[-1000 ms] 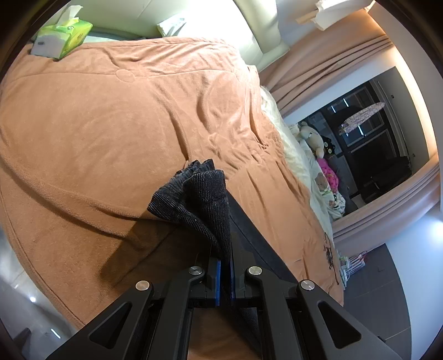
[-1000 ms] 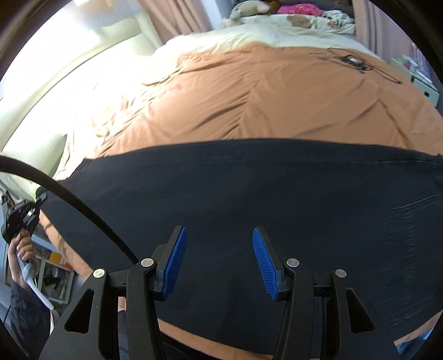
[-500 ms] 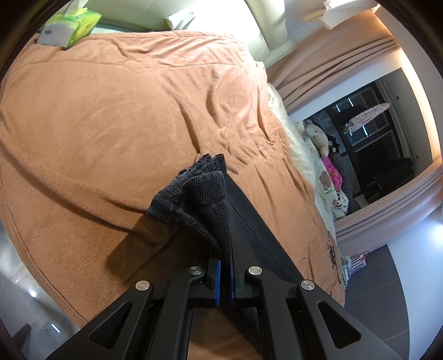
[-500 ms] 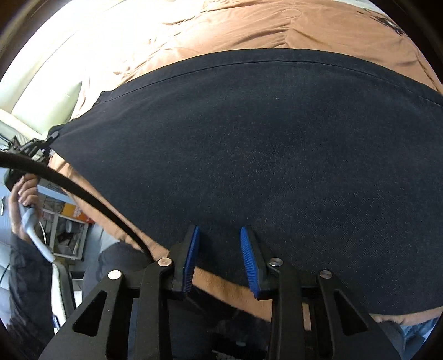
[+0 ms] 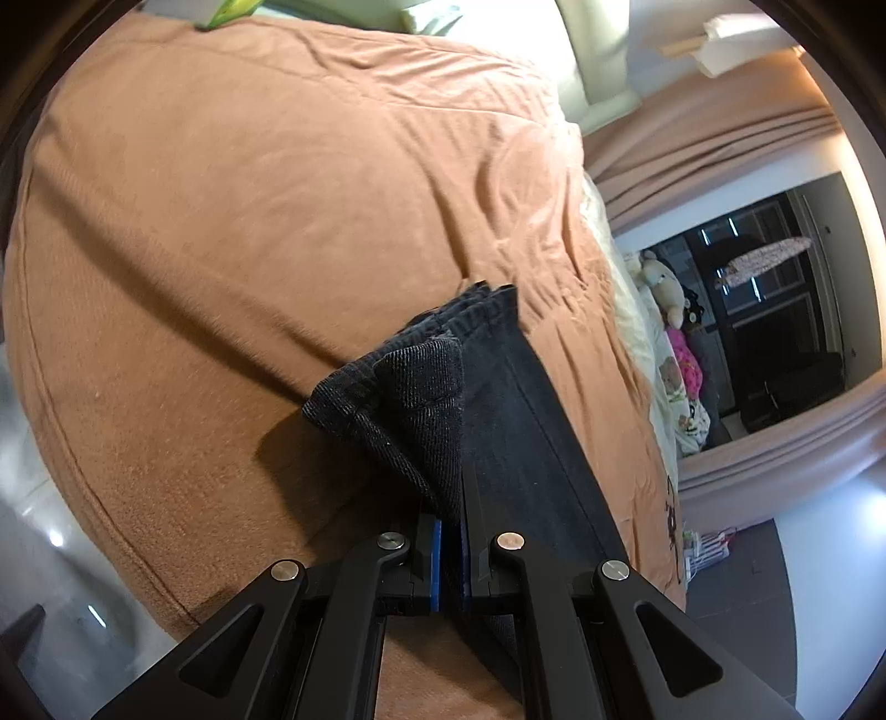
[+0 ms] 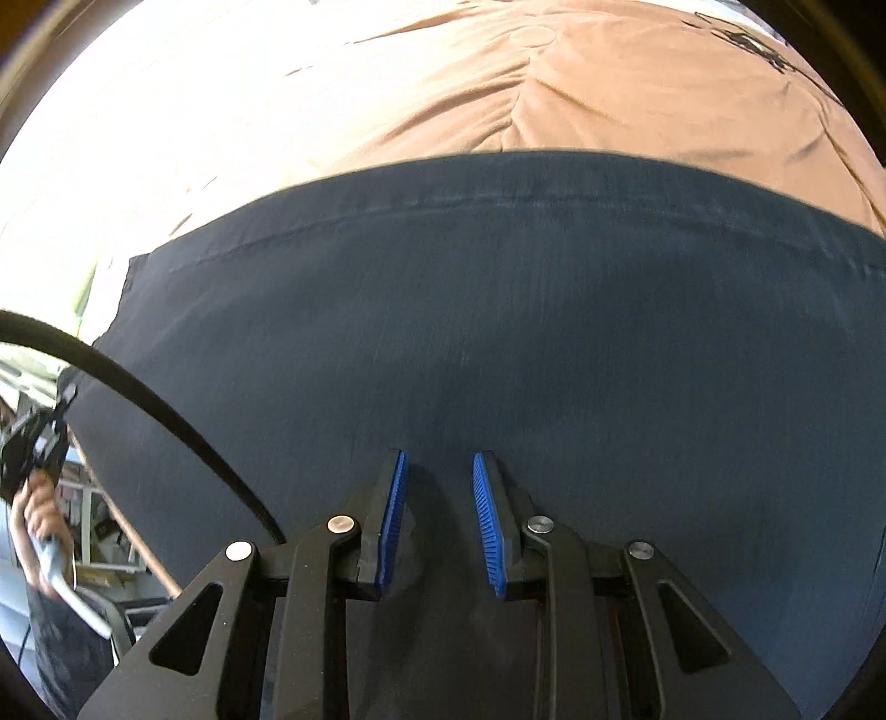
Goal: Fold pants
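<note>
Dark denim pants [image 6: 498, 310] lie spread flat across an orange-brown bed cover [image 6: 554, 83]. My left gripper [image 5: 451, 531] is shut on the hem end of the pants [image 5: 421, 399], which bunches up between the blue pads; the leg runs away to the right along the bed. My right gripper [image 6: 437, 476] is partly open, its blue pads [image 6: 393, 509] a narrow gap apart, low over the flat cloth near its near edge. No cloth shows between the right pads.
The bed cover [image 5: 249, 194] fills the left wrist view, with a pillow and a green tissue pack [image 5: 232, 8] at the far end. Curtains [image 5: 720, 138], a dark window and stuffed toys [image 5: 664, 288] stand to the right. A black cable [image 6: 138, 387] crosses left.
My right gripper dropped toward the pants and narrowed its opening, then moved forward over the cloth. My left gripper kept its hold and shifted slightly, with the hem now nearer the camera.
</note>
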A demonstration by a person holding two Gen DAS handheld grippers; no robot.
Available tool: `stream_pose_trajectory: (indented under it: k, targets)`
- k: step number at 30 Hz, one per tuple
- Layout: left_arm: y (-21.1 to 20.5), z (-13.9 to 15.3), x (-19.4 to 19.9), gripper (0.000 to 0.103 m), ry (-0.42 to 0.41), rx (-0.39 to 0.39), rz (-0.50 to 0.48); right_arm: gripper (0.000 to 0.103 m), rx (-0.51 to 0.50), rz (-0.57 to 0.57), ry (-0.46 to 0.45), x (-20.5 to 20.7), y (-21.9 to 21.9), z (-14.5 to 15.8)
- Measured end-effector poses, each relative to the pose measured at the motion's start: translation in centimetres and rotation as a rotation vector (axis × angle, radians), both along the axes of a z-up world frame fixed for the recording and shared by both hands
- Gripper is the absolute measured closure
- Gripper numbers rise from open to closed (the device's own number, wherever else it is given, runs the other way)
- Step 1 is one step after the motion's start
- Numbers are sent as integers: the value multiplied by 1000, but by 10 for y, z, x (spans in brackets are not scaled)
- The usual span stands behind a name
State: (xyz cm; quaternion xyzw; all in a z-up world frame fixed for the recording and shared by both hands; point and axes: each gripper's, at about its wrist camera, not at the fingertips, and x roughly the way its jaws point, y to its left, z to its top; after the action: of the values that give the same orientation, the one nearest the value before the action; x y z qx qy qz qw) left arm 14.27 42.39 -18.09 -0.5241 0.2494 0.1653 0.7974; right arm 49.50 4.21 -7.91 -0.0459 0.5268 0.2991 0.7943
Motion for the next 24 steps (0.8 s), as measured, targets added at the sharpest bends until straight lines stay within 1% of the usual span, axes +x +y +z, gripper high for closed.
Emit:
stream_pose_trajectory:
  k: [3, 11, 12, 14, 15, 18, 19, 22, 24]
  targets:
    - [0, -4, -1, 98, 5, -4, 11, 80, -11, -5, -11, 18, 17, -4]
    - [2, -26, -8, 98, 9, -66, 61, 80, -36, -6, -49, 55, 58, -20]
    - [2, -29, -9, 98, 10, -69, 64, 83, -45, -6, -65, 60, 64, -21]
    - [1, -30, -11, 98, 12, -70, 65, 92, -69, -8, -95, 71, 59, -20]
    - [1, -30, -11, 98, 13, -70, 66, 94, -66, -14, -95, 76, 59, -22]
    - [1, -30, -10, 98, 21, -66, 61, 97, -58, -24, -90, 92, 67, -29]
    - [2, -30, -10, 98, 22, -67, 60, 98, -61, -22, -94, 101, 61, -28]
    - [1, -30, -9, 98, 31, -56, 59, 99, -68, -31, -98, 117, 70, -34]
    - [1, -30, -7, 98, 36, -46, 61, 99, -79, -32, -106, 125, 71, -32]
